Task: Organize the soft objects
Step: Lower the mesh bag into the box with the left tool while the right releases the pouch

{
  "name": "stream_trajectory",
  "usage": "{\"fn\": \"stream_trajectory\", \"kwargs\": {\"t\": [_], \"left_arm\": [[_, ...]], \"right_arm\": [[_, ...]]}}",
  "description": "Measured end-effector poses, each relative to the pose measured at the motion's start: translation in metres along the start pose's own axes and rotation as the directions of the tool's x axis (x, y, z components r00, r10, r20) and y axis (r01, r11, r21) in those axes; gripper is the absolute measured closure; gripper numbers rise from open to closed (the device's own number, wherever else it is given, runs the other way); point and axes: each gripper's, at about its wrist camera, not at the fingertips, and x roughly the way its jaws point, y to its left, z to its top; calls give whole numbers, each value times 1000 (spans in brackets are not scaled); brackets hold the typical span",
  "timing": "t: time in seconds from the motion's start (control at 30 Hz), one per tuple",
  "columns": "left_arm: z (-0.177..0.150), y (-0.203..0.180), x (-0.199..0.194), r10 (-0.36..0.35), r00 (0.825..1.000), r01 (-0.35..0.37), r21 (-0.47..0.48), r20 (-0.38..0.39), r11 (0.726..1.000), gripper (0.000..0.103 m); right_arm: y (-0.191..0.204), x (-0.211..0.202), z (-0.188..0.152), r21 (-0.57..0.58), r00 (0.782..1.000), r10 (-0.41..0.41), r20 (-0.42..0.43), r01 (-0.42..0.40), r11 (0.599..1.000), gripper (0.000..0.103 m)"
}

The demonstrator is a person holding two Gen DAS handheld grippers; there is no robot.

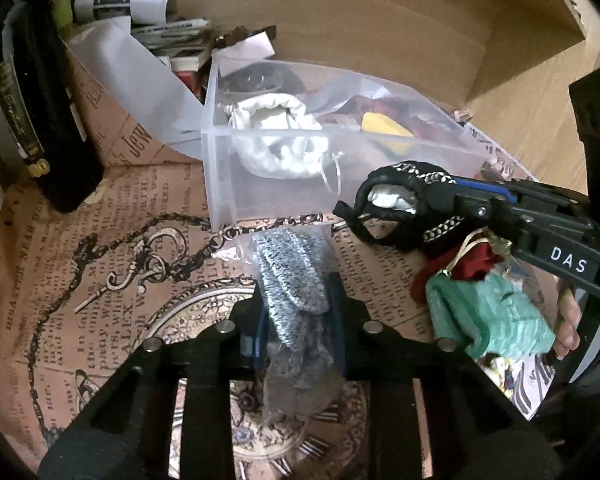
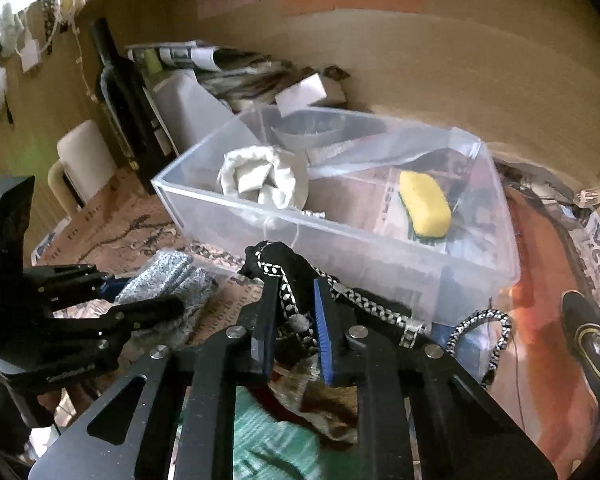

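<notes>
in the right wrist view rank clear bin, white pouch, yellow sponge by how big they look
1. clear bin
2. white pouch
3. yellow sponge
Pouch and sponge are close in apparent size, so that order is unsure.

I see the clear plastic bin (image 2: 476,248) on the printed newspaper-pattern table cover (image 1: 80,272), holding a white cloth pouch (image 2: 260,178) left and a yellow sponge (image 2: 424,204) right. The grey knitted bundle in a plastic bag (image 1: 292,276) lies before the bin, the dark glass bottle (image 2: 120,92) behind-left.

left hand-held gripper (image 1: 298,280): black frame | blue pads | silver screws | right hand-held gripper (image 2: 294,312): white "DAS" lettering
</notes>
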Motion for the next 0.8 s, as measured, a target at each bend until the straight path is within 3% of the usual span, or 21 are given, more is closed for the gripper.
{"fn": "stream_trajectory", "kwargs": {"t": [0.43,0.8], "left_arm": [[33,-1,-54,16,984,-15,-6,176,1000,79],[81,0,-50,-6,972,14,-32,236,999,79]], "right_arm": [[5,-53,17,-10,983,-14,181,16,1000,91],[-3,-89,42,18,946,-51,320,48,999,91]]}}
